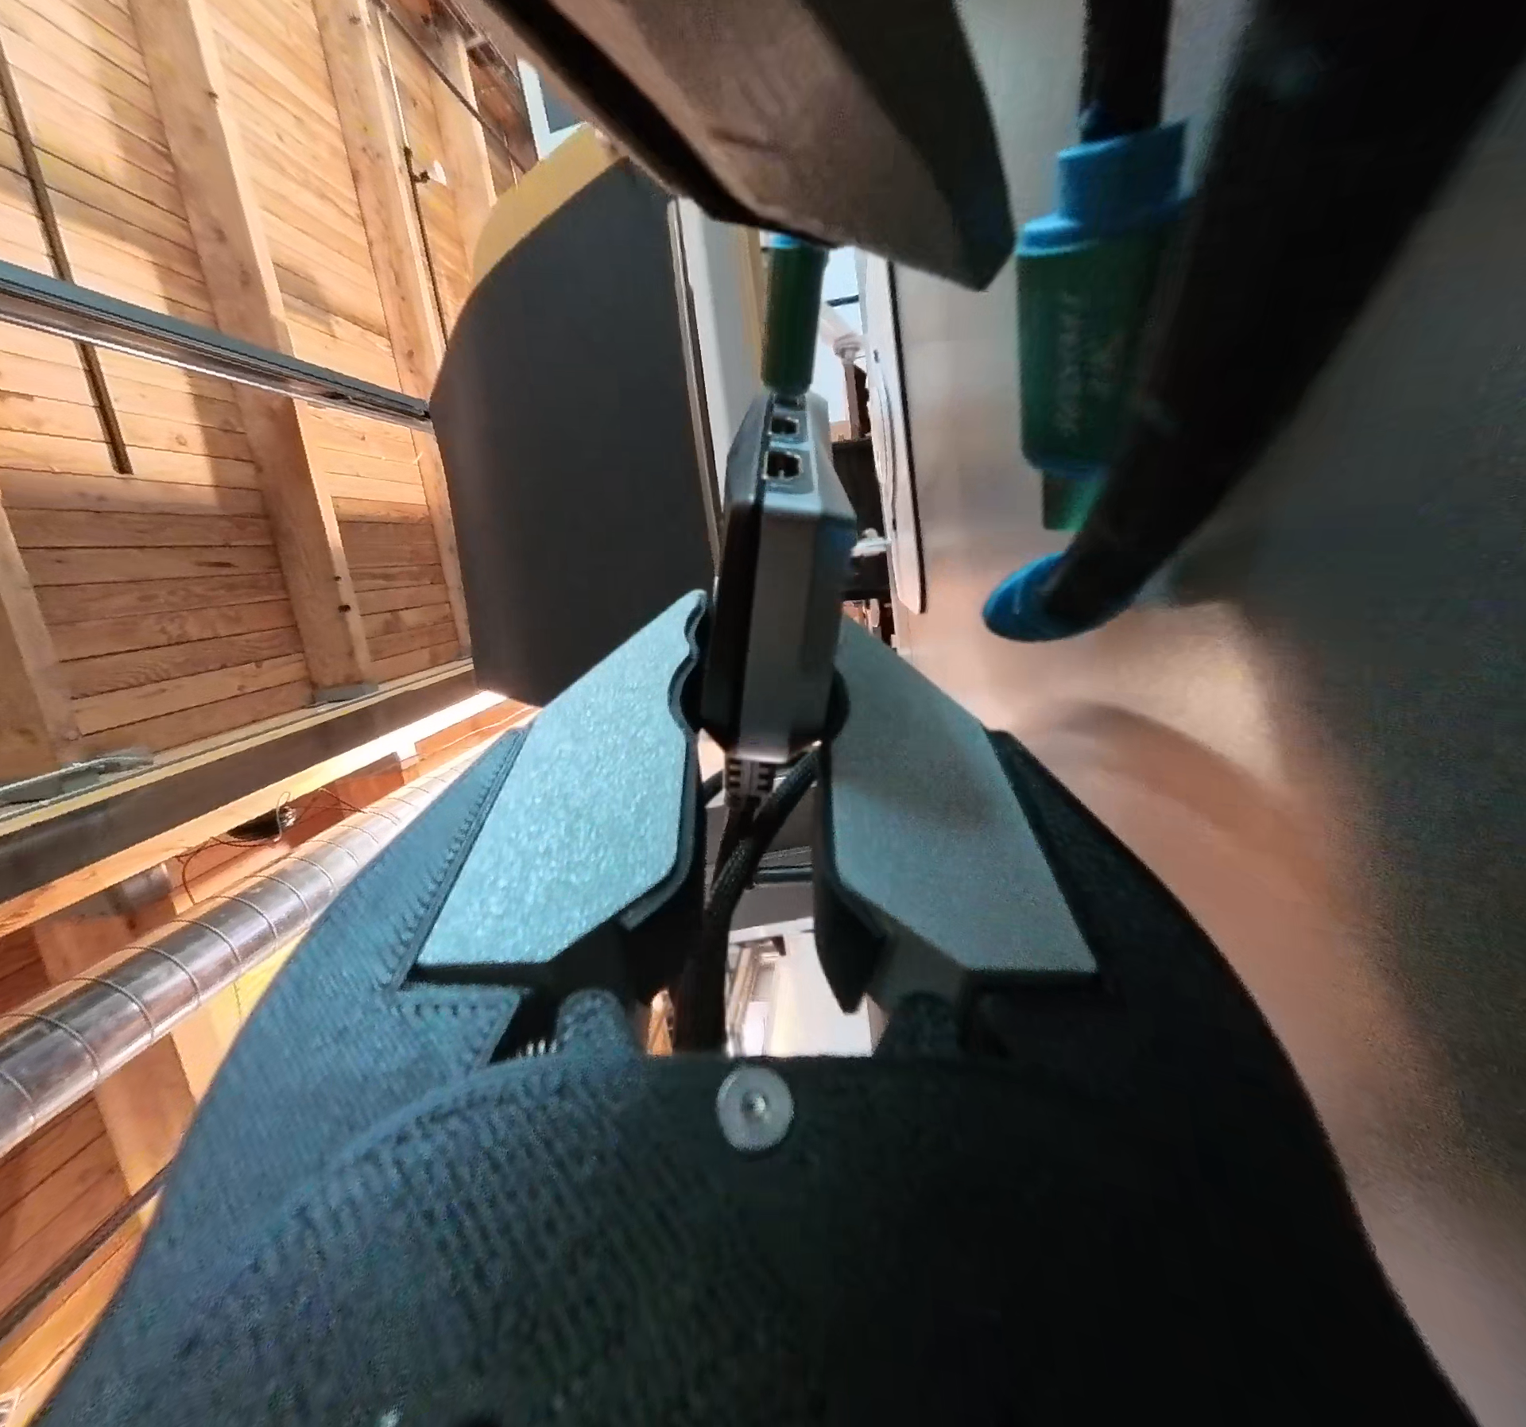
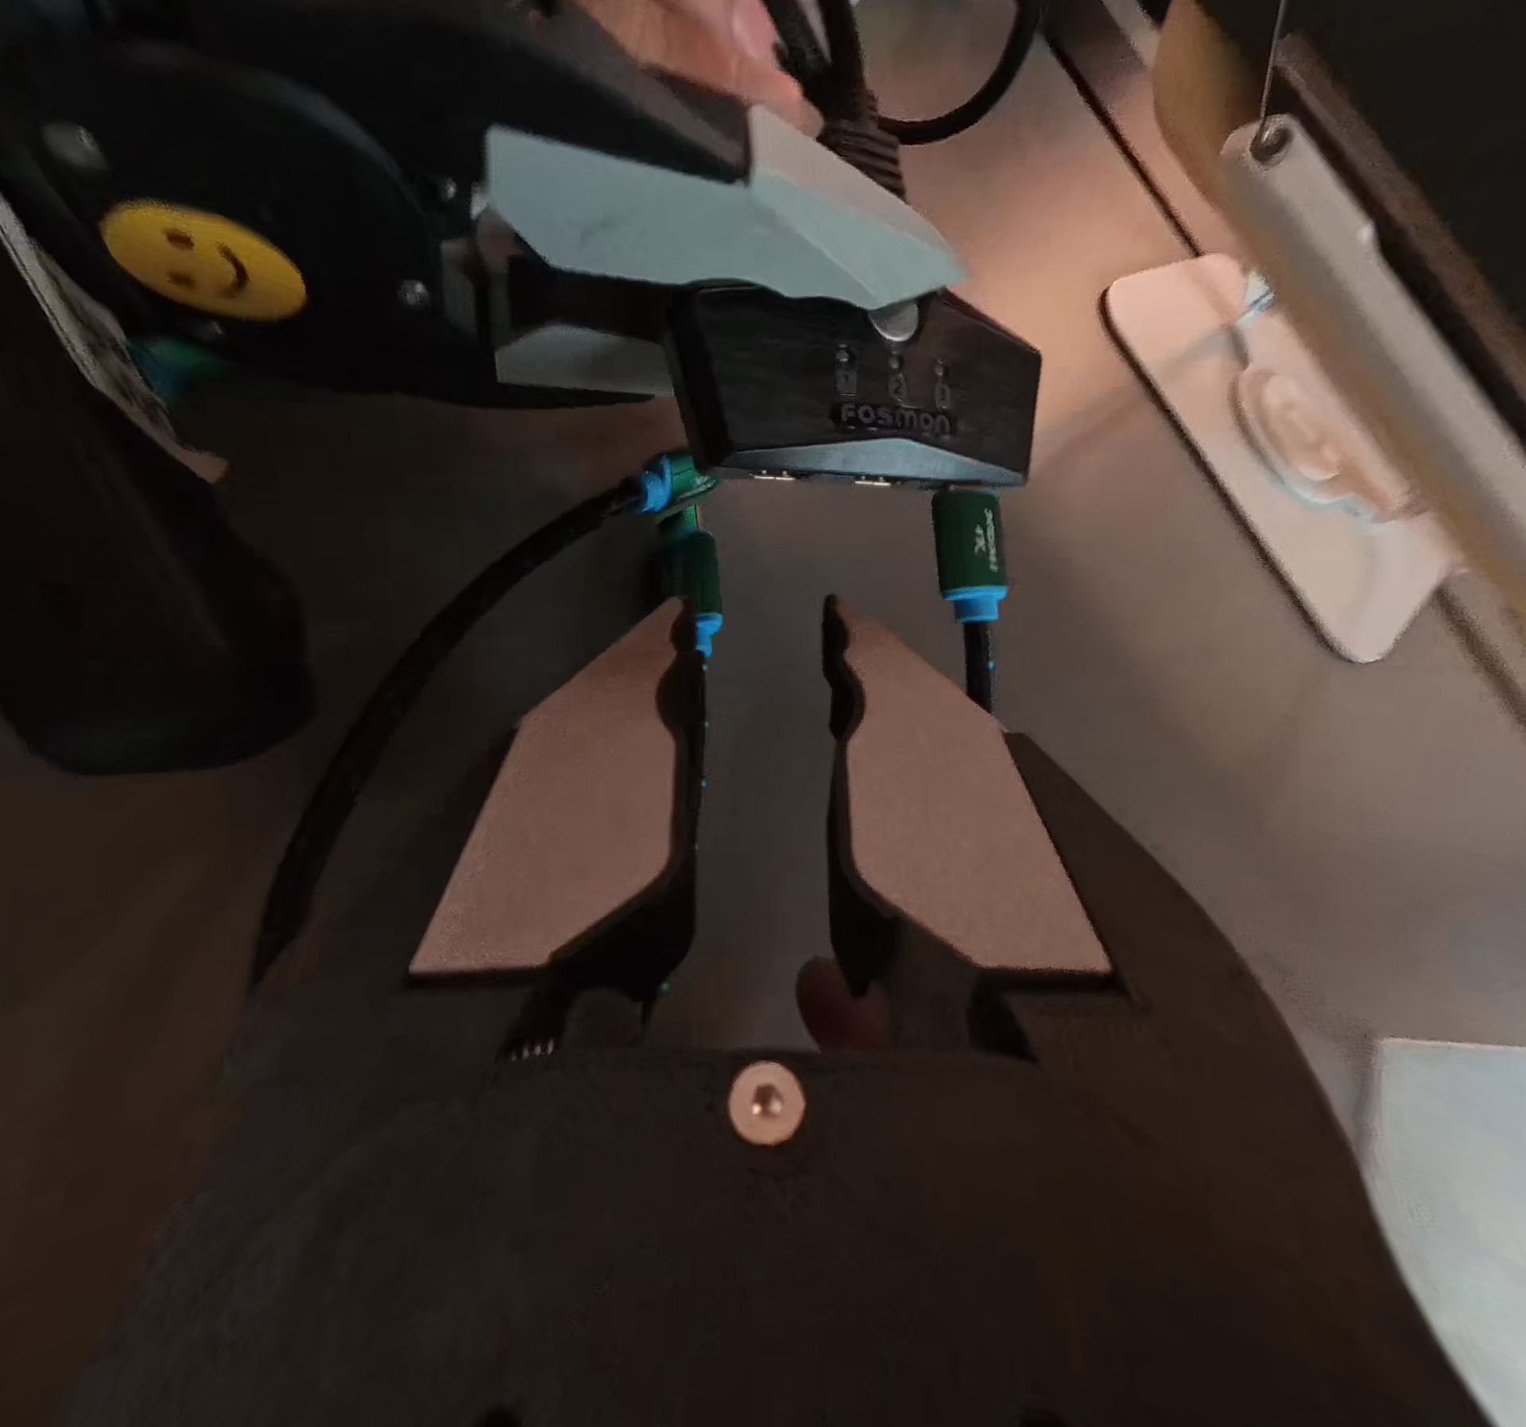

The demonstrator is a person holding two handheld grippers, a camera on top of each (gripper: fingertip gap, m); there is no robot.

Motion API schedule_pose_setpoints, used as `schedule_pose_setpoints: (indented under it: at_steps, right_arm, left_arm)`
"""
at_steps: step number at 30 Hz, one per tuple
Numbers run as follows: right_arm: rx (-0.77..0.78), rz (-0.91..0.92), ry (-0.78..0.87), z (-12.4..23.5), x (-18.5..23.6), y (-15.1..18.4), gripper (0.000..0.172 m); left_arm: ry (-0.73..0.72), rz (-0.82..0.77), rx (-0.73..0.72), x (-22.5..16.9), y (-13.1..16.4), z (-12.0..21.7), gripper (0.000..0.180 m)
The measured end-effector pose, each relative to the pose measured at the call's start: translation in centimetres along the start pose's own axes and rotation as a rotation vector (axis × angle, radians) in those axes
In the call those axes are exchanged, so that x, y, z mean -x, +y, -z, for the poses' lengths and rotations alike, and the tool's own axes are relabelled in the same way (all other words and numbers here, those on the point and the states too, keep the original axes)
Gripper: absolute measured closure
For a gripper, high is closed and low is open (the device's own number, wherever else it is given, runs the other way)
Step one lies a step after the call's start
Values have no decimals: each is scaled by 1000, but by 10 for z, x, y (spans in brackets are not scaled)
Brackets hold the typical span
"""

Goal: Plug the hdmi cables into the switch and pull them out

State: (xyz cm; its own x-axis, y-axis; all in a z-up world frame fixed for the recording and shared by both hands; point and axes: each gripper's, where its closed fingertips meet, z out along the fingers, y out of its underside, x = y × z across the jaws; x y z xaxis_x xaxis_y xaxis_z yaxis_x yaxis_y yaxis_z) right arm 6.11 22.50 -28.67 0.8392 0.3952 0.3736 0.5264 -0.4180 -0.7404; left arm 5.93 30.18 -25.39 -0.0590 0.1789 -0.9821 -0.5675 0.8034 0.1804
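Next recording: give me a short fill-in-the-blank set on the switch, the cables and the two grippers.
1. The left gripper is shut on the black ____.
2. The right gripper has its fingers ____, with nothing pressed between them.
3. The plugged-in HDMI plug has a ____ body with a blue collar.
4. Beside that plug, the switch shows ____ empty ports.

Missing words: switch; open; green; two

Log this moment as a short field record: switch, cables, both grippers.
switch: black box, lifted off the desk
left gripper: clamped on the switch's cable end
plugged cable: green connector in the rightmost port
loose cables: two green plugs near the switch's left corner
free ports: two visible
right gripper: open, empty
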Motion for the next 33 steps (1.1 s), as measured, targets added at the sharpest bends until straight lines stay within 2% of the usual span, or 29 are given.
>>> schedule_pose_setpoints:
  at_steps: [3, 5, 8, 10, 12, 13, 15, 16, 18, 20, 23, 27, 30, 33]
  right_arm:
    - [0, -174, -71, 0, -2, -2, 135]
    - [-1, -196, -137, 0, 7, -5, 129]
    - [-4, -7, -107, 2, 18, -8, 138]
    - [34, 114, -112, 0, 24, -4, 151]
    - [83, 189, -116, -5, 23, 1, 139]
    - [91, 225, -109, -8, 20, 2, 139]
    - [132, 267, -130, -14, 19, 9, 140]
    - [134, 266, -135, -16, 18, 9, 149]
    - [132, 264, -139, -21, 17, 9, 155]
    - [130, 252, -154, -23, 16, 8, 156]
    - [200, 138, -123, -20, 1, 15, 156]
    - [69, -94, -126, 16, -15, 5, 157]
    - [-93, -316, -228, 47, -18, -10, 164]
    - [-160, -436, -250, 53, -29, -7, 164]
  left_arm:
    - [24, 6, -5, -4, 0, -1, 160]
    - [46, 6, -7, -8, -1, -1, 160]
    - [70, 4, -24, -13, -5, -1, 160]
    - [81, 15, -29, -15, -6, -1, 160]
    - [89, 29, -29, -16, -6, -2, 160]
    - [94, 37, -30, -16, -6, -2, 160]
    - [103, 50, -30, -17, -5, -1, 160]
    - [105, 54, -28, -17, -5, -1, 160]
    - [110, 64, -30, -17, -6, -1, 160]
    - [112, 70, -31, -17, -6, -2, 159]
    - [97, 77, -23, -14, -4, -3, 159]
    - [52, 85, 8, -5, 3, -5, 159]
    - [37, 80, 21, -1, 3, -6, 159]
    - [47, 72, 19, -4, 0, -6, 159]
